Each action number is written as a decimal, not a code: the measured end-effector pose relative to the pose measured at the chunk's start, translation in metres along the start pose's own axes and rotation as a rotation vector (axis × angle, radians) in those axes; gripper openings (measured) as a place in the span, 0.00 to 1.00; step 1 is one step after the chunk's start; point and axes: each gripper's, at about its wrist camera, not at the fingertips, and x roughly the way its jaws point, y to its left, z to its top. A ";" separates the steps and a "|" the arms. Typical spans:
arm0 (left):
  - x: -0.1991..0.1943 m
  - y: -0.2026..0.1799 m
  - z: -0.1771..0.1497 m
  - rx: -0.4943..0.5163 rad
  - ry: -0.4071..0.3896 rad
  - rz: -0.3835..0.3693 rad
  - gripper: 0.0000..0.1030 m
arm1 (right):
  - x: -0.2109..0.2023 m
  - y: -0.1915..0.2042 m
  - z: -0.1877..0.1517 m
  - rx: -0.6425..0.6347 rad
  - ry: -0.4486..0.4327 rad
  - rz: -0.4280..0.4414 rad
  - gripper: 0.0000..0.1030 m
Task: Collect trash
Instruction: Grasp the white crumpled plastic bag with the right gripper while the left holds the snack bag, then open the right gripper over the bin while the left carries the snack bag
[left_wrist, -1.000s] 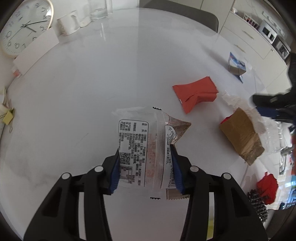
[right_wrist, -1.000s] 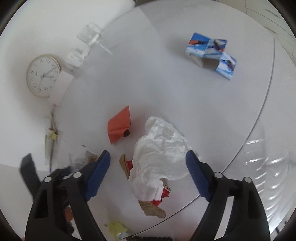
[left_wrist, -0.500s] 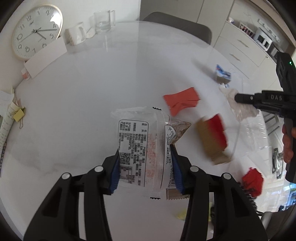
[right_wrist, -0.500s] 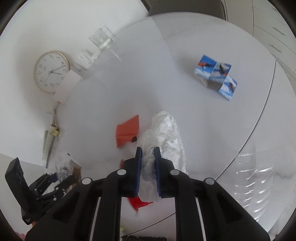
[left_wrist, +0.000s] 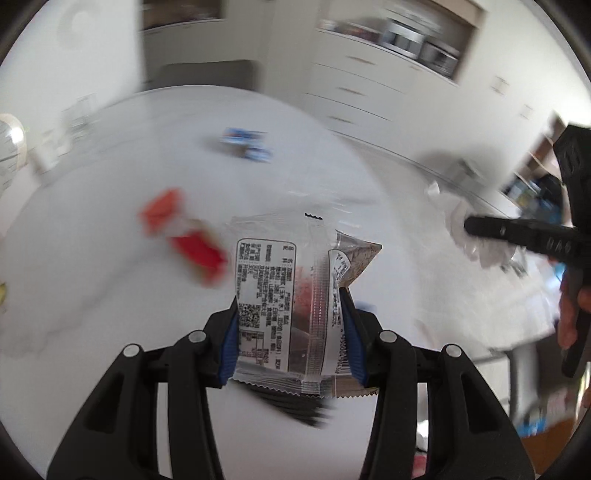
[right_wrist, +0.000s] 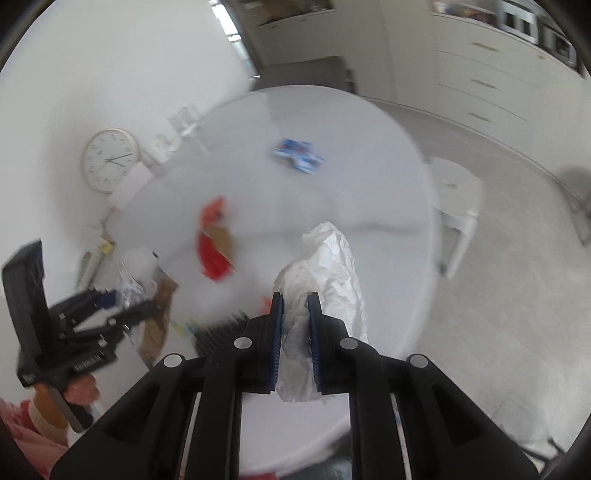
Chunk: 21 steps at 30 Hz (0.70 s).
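Note:
My left gripper is shut on clear plastic snack wrappers with a printed label and a brown packet behind them, lifted above the white round table. My right gripper is shut on a crumpled white tissue, also raised off the table. In the left wrist view the right gripper and the tissue show at the right edge; in the right wrist view the left gripper shows at the lower left. A red and brown packet, an orange-red wrapper and a blue carton lie on the table.
A wall clock leans at the table's far left beside glasses. A white stool stands right of the table, a grey chair behind it, and white cabinets along the far wall. A dark ridged object lies near the front edge.
My right gripper closed on the white tissue and lifted it. Both grippers rose and pulled back from the table, each keeping its load; the views are now motion-blurred.

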 end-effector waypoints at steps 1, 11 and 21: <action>0.002 -0.014 -0.002 0.014 0.009 -0.028 0.45 | -0.007 -0.010 -0.013 0.013 0.005 -0.021 0.14; 0.037 -0.159 -0.029 0.192 0.134 -0.134 0.45 | 0.014 -0.111 -0.132 0.089 0.098 -0.125 0.17; 0.057 -0.209 -0.038 0.229 0.182 -0.092 0.45 | 0.016 -0.141 -0.144 0.083 0.089 -0.143 0.93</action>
